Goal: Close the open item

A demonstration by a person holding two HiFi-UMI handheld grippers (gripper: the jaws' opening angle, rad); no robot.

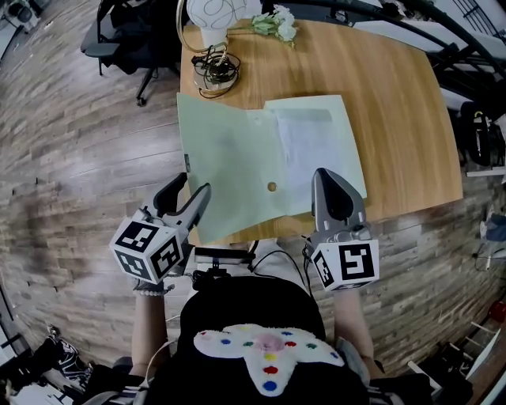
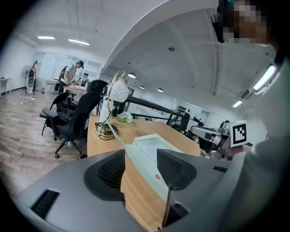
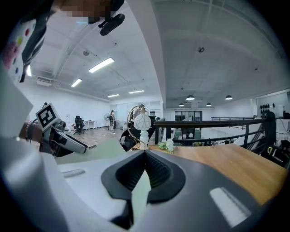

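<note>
An open pale green folder (image 1: 237,158) lies flat on the wooden table (image 1: 395,103), with white paper (image 1: 312,150) on its right half. Its near edge hangs over the table's front. My left gripper (image 1: 188,188) is open at the folder's near left corner. In the left gripper view the folder (image 2: 149,149) and its left edge run between the spread jaws (image 2: 140,165) without touching them. My right gripper (image 1: 326,176) is shut, its tip over the folder's near right part. In the right gripper view the pads (image 3: 145,154) meet, and pale green shows in the gap beneath them.
At the table's far end stand a white globe lamp (image 1: 213,16), a coil of cables (image 1: 215,71) and a small bunch of flowers (image 1: 277,22). A black office chair (image 1: 130,39) sits off the table's far left corner. Black railings run along the right.
</note>
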